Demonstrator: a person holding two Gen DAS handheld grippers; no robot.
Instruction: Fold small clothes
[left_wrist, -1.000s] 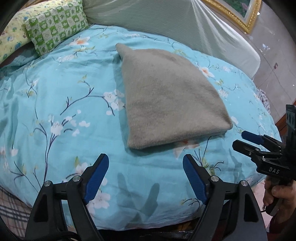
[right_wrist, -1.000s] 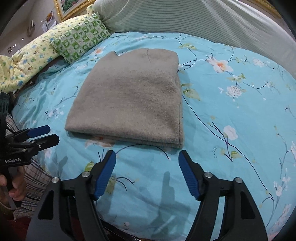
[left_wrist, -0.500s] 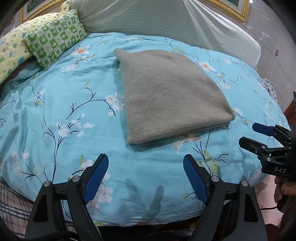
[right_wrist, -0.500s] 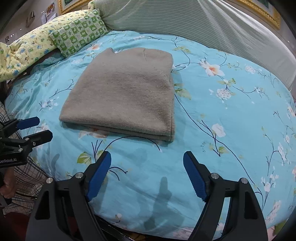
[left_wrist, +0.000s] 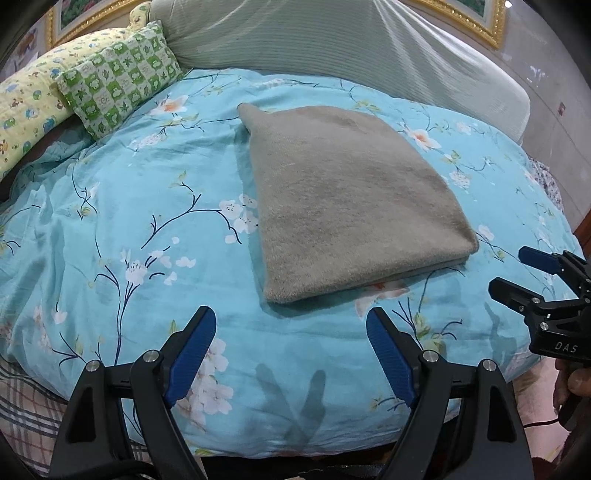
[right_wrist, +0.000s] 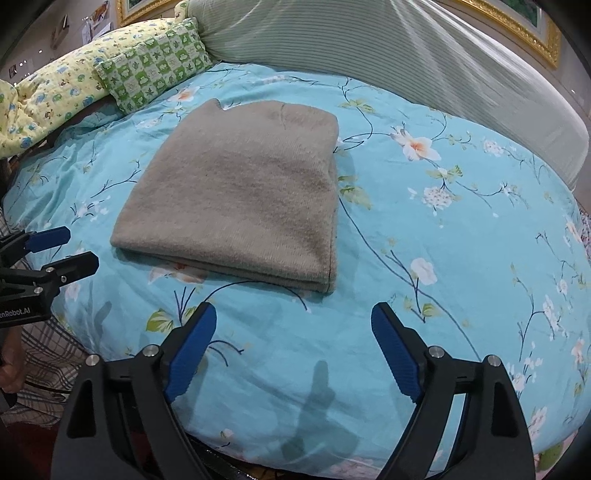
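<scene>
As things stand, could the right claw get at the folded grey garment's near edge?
Probably yes. The right claw is open and empty, the grey garment lies just ahead on the floral bedcover, and nothing lies between them.

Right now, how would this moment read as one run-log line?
garment: folded, flat on bedspread | left gripper: open, empty | right gripper: just opened wider, empty | both clear of garment

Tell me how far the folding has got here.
Done, by the look of it: the grey garment lies folded into a neat layered rectangle on the floral bedspread. In hand: nothing; the left gripper and right gripper are open and empty, the right's jaws having just widened. No other unfolded clothes are visible.
</scene>
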